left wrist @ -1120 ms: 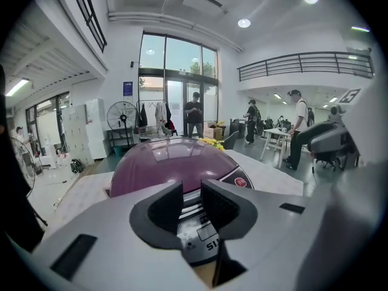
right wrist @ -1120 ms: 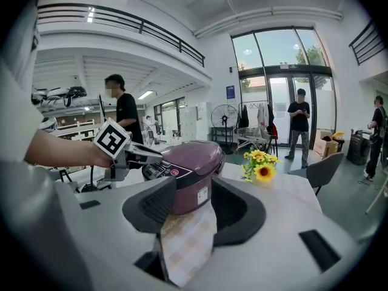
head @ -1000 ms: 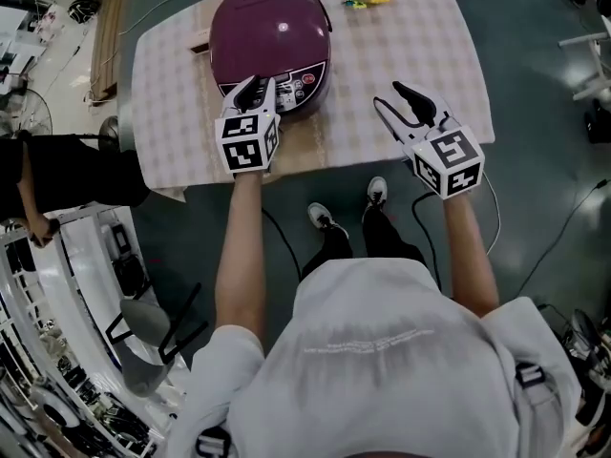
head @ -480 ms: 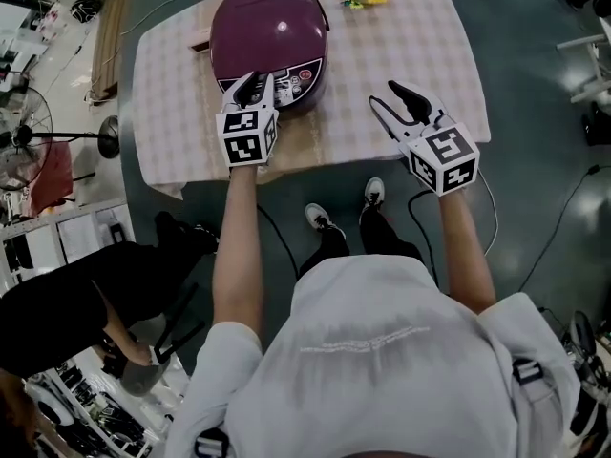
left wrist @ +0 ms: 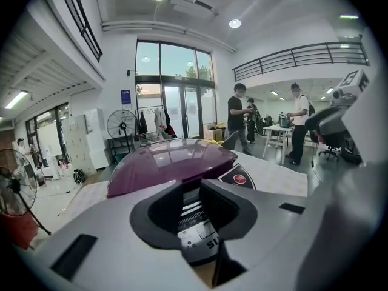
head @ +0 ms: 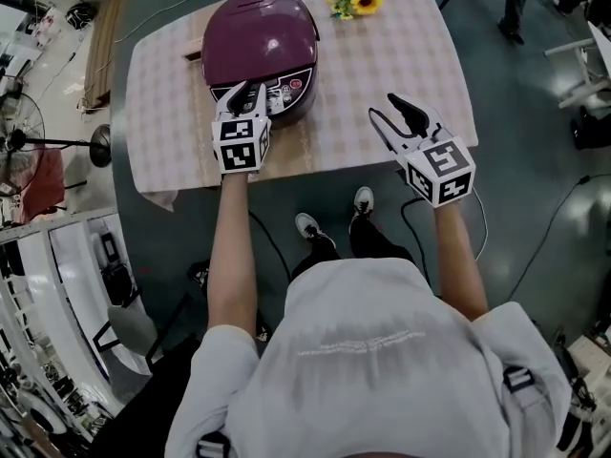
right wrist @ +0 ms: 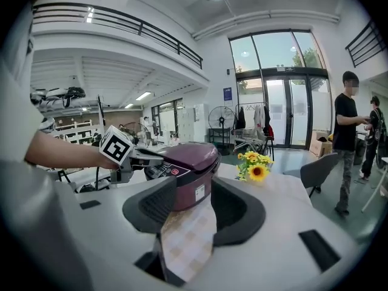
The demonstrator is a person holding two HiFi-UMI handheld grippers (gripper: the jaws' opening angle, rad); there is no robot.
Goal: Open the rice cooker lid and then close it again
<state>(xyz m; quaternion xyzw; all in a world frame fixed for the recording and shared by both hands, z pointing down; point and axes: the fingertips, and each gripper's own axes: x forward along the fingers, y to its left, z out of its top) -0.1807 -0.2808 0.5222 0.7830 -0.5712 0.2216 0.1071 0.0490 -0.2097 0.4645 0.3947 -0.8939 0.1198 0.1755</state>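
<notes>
Rice cooker [head: 260, 51] lid [head: 256, 29] shut, opening apparently not begun. My left claw [head: 253, 91], part-open and empty, is at the front panel; my right claw [head: 385, 108] hovers open and empty over the worktop [head: 382, 55].

Glossy, smooth purple plastic on rice cooker [head: 260, 41] lid, ceiling lights reflecting in it. tablecloth [head: 382, 55] is matt checked cloth. left gripper [head: 250, 89] and right gripper [head: 384, 108]: matt grey plastic shells, black ribbed pads [right wrist: 159, 204].
</notes>
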